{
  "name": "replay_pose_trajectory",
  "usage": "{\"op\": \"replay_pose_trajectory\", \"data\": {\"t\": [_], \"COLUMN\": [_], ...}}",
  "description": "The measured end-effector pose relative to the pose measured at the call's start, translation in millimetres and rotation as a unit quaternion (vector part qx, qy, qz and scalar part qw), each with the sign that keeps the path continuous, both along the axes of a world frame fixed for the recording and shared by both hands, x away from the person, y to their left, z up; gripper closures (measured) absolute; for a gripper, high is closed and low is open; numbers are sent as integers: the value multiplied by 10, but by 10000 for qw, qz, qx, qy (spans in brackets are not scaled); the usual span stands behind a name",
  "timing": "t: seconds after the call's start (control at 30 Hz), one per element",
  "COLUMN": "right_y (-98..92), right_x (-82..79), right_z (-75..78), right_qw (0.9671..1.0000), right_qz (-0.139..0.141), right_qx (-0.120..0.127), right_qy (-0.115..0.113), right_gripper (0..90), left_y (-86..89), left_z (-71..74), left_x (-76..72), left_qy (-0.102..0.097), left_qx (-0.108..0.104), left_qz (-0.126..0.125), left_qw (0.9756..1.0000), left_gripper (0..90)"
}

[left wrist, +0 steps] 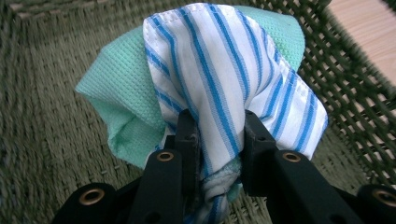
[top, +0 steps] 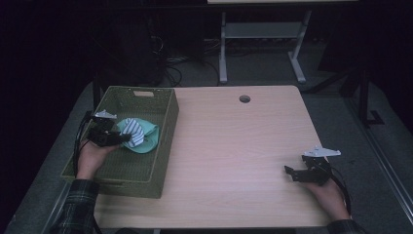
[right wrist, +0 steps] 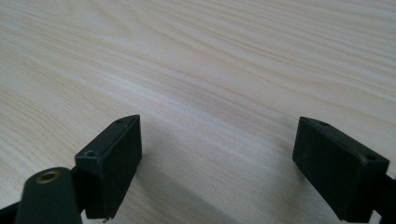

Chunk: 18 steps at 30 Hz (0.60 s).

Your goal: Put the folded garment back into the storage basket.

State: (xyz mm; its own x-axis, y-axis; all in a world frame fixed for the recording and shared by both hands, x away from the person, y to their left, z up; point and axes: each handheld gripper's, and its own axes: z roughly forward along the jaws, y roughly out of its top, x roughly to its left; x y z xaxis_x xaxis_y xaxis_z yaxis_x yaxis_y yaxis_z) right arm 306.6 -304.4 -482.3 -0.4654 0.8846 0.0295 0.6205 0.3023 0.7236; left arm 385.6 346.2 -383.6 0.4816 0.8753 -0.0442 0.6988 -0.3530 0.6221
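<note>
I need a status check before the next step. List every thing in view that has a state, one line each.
Left tool: shut on the cloths, inside the basket.
Striped cloth: bunched, pinched between the jaws.
Green cloth: crumpled, wrapped behind the striped cloth, its edge pinched with it.
Basket: upright, at the table's left edge.
Right tool: open, nothing between its jaws, low over bare wood.
Table: bare wood in the middle.
</note>
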Motion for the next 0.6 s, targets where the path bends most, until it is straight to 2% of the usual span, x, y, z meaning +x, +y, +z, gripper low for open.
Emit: {"op": "replay_pose_trajectory", "data": {"t": [0.3,0.5,0.6], "right_y": [0,0,0], "right_x": [0,0,0], "right_z": [0,0,0], "right_qw": [10000,10000,10000], "right_qz": [1,1,0], "right_qx": [0,0,0], "right_qy": [0,0,0], "right_gripper": [154,154,154], "left_y": [15,8,8], "left_z": [-63,-68,-60], "left_x": [-3,-4,-6], "left_qy": [73,13,-36], "left_qx": [70,152,101], "left_qz": [-1,1,18], "left_qw": [9999,9999,9999], "left_gripper": [672,487,407]}}
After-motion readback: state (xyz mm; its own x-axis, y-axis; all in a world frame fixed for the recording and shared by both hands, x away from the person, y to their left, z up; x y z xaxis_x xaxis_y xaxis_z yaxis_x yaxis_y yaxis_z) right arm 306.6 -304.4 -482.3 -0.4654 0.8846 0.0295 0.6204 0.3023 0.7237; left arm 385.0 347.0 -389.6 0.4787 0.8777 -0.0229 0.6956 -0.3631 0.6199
